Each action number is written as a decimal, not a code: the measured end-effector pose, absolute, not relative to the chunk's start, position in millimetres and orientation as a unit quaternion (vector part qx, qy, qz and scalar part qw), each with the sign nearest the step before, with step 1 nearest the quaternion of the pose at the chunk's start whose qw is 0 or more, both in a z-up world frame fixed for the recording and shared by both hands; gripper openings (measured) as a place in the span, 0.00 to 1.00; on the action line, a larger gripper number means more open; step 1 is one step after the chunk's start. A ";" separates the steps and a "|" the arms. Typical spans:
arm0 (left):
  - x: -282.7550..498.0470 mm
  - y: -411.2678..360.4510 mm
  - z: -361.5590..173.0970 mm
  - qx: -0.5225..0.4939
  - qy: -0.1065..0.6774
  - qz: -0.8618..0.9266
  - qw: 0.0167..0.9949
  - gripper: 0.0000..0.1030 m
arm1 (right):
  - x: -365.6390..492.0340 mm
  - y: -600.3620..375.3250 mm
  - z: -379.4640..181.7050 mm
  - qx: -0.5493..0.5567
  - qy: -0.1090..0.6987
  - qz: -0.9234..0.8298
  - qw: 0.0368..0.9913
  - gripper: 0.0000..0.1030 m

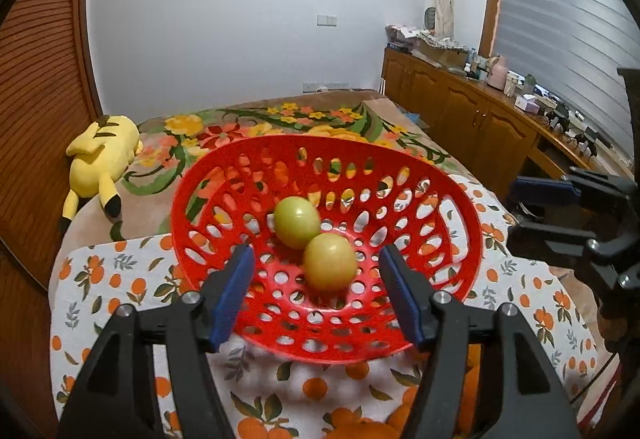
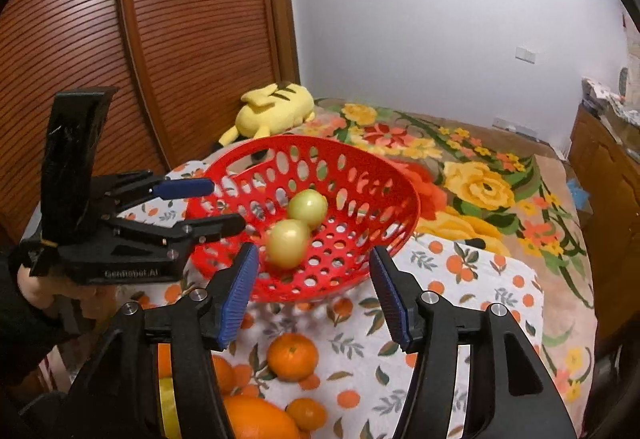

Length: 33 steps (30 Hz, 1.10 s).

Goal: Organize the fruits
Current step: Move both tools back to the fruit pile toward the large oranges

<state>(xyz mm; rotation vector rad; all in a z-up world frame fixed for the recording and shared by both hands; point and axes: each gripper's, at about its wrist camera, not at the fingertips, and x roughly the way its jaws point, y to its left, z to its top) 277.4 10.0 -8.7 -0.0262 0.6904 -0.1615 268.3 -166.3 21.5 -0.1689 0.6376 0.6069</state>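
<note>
A: Where were the fruits sitting?

B: Two pale green fruits [image 1: 297,221] lay touching each other in the bottom of the red perforated basket [image 1: 224,175], probably because its sloped walls rolled them together. The nearer one [image 1: 330,261] sat just toward the basket's near rim.

A: And the rest?

B: In the right wrist view a small orange [image 2: 292,355] rested on the orange-print cloth [image 2: 460,303] near the cloth's front edge, with a larger orange [image 2: 256,419] and something yellow [image 2: 167,405] beside it, partly hidden by the gripper frame; I could not tell what the yellow thing was. Those looked not yet sorted.

A: What were the grippers doing?

B: The left gripper [image 1: 316,291] hung over the basket's near rim with its blue pads spread apart and nothing between them, the fruit lying free below. I judged it had just let go there so the fruit would settle inside. The right gripper [image 2: 312,291] was likewise spread and empty, poised above the cloth between the basket and the loose oranges, likely placed to fetch the next one.

A: Anything else around?

B: A yellow plush toy [image 1: 102,159] lay on the floral blanket [image 1: 280,123] beyond the basket, well apart from the fruit.
</note>
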 end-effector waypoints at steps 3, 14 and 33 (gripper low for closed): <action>260.1 9.9 0.5 -0.014 0.328 -0.083 0.941 0.64 | 253.9 -170.9 24.0 -0.075 0.303 0.289 0.905 0.61; 184.9 19.2 8.4 -0.013 0.303 -0.086 0.949 0.72 | 191.5 -181.7 -3.5 -0.041 0.306 0.273 0.911 0.69; 134.3 34.5 -31.7 -0.034 0.328 -0.086 0.940 0.73 | 165.0 -184.0 -61.8 -0.016 0.339 0.240 0.910 0.83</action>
